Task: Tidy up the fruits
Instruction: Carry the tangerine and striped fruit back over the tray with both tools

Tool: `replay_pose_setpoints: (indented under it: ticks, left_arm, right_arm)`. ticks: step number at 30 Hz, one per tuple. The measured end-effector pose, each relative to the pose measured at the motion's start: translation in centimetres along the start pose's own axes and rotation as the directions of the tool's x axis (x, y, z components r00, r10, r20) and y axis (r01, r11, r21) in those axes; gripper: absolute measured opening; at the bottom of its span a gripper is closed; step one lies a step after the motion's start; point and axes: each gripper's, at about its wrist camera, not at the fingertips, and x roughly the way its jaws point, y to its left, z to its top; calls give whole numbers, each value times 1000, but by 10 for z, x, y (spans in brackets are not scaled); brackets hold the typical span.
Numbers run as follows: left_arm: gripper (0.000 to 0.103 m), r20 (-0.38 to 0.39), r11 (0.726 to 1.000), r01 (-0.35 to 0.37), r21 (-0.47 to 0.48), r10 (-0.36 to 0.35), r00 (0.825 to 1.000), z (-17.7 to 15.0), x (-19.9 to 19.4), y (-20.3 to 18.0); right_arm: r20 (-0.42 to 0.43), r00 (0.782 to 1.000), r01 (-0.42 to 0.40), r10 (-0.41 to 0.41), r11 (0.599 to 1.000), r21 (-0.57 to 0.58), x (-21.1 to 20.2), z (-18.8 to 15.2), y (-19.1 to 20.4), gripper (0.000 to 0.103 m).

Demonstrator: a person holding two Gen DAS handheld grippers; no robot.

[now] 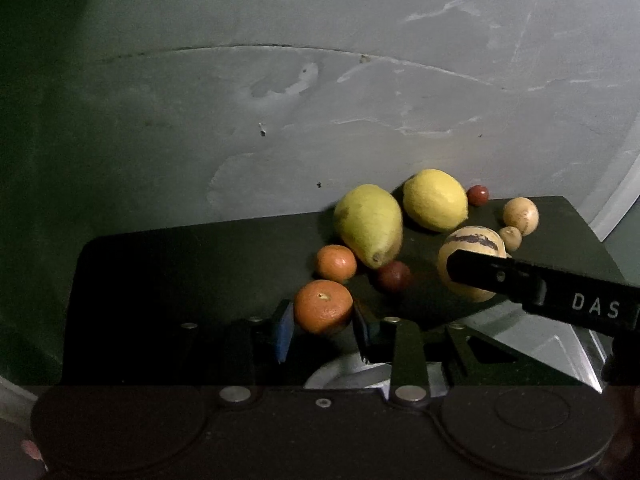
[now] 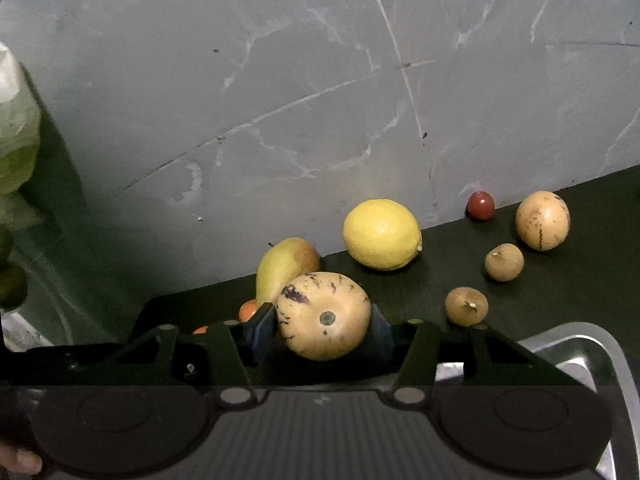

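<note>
My left gripper [image 1: 323, 322] is shut on a tangerine [image 1: 323, 305] at the near edge of the black mat [image 1: 180, 264]; its blue pads touch both sides. My right gripper [image 2: 322, 330] is shut on a pale melon with purple streaks [image 2: 323, 316]. In the left wrist view that melon [image 1: 472, 244] is partly hidden by one of the right gripper's black fingers [image 1: 500, 276]. On the mat lie a second tangerine [image 1: 337, 263], a pear [image 1: 370, 224], a lemon [image 1: 435, 199] and a dark red fruit [image 1: 394, 276].
A small red fruit [image 2: 481, 205], a tan round fruit [image 2: 542, 220] and two small brown fruits [image 2: 504, 262] [image 2: 466, 306] lie to the right on the mat. A metal tray [image 2: 592, 344] sits at the near right. A plastic bag [image 2: 12, 120] hangs at far left. Behind is a grey wall.
</note>
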Motion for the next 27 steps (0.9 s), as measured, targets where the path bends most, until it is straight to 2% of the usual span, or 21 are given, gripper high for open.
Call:
replay_pose_setpoints:
  ticks: [15, 27]
  left_arm:
    - [34, -8, 1000, 25, 15, -25, 1000, -33, -32, -20]
    - [34, -42, 997, 48, 56, -46, 998, -60, -54, -36]
  right_arm:
    - [1, 1000, -9, 9, 998, -62, -50, -36, 10, 56]
    - [-45, 999, -5, 0, 994, -111, -85, -74, 15, 56]
